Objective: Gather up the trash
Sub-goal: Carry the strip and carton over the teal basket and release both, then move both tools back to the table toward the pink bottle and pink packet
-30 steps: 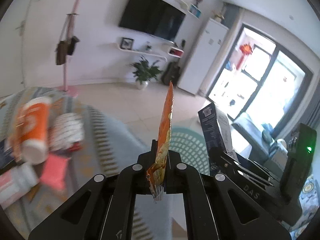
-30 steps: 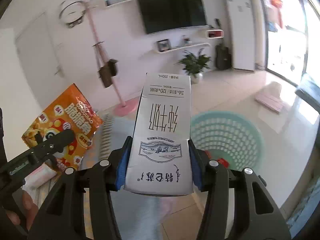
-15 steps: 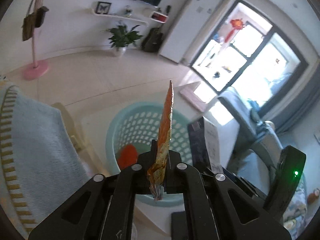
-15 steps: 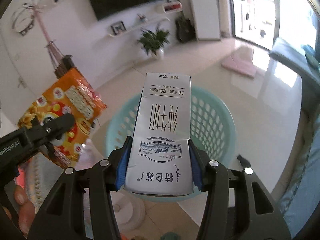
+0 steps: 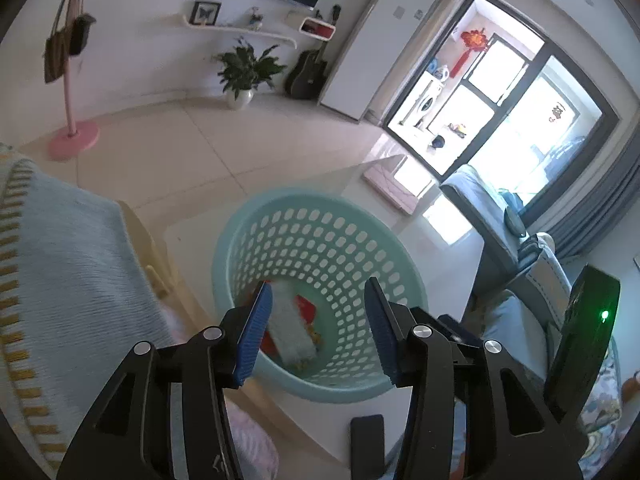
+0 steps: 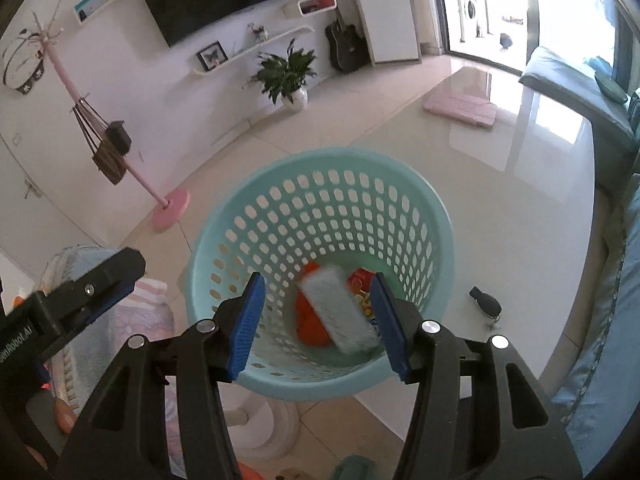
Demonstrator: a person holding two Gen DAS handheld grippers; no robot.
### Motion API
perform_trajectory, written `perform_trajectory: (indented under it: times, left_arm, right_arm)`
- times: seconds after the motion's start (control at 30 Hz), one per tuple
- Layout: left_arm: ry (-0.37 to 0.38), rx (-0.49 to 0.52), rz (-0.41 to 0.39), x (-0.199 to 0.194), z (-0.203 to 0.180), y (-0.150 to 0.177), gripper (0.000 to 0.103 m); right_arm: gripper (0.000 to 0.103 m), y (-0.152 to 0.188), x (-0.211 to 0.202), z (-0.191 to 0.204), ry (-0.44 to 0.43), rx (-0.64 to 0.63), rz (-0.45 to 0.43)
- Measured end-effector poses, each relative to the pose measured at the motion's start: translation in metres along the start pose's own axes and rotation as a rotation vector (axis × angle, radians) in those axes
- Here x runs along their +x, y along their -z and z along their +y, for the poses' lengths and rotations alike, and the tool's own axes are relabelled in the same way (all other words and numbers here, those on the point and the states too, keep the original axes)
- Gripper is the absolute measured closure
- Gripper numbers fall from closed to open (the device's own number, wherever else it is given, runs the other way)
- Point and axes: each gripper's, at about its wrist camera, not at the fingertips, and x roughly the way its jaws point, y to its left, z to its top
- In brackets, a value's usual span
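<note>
A teal perforated basket (image 5: 320, 204) (image 6: 320, 160) stands on the tiled floor below both grippers. Inside it lies the white milk carton (image 5: 290, 330) (image 6: 340, 316), blurred, among orange and red wrappers (image 6: 310, 316). My left gripper (image 5: 316, 332) is open and empty above the basket's near rim. My right gripper (image 6: 318, 320) is open and empty above the basket's inside. The left gripper's black body (image 6: 72, 296) shows at the left of the right wrist view, and the right gripper's body (image 5: 576, 344) at the right of the left wrist view.
A table with a light blue cloth (image 5: 60, 272) is at the left, beside the basket. A pink coat stand (image 6: 168, 208), a potted plant (image 6: 288, 76) and a guitar (image 6: 346, 50) line the far wall. A blue sofa (image 6: 612, 288) is at the right. A small dark object (image 6: 486, 304) lies on the floor.
Both grippers have opened over the basket. The orange snack bag has left the left gripper and the milk carton has left the right one; both are now inside the basket.
</note>
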Motion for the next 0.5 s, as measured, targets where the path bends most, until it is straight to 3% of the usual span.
perform_trajectory:
  times: [0.1,0.27,0.4,0.5]
  left_arm:
    - [0.013,-0.005,-0.063,-0.024,0.002,0.002,0.051]
    - [-0.02,-0.006,-0.151,-0.071,0.004,0.011,0.051]
    - [-0.002,-0.041,-0.232,-0.117,0.011,0.022,0.051]
    - [-0.04,-0.051,-0.289,-0.152,0.019,0.034,0.051]
  right_arm:
    - [0.052,0.001,-0.016,0.013,-0.021,-0.02,-0.025]
    - [0.052,0.004,-0.044,0.04,-0.069,-0.066,-0.067]
    - [0.052,0.014,-0.067,0.075,-0.131,-0.145,-0.098]
    - [0.052,0.025,-0.079,0.104,-0.182,-0.216,-0.104]
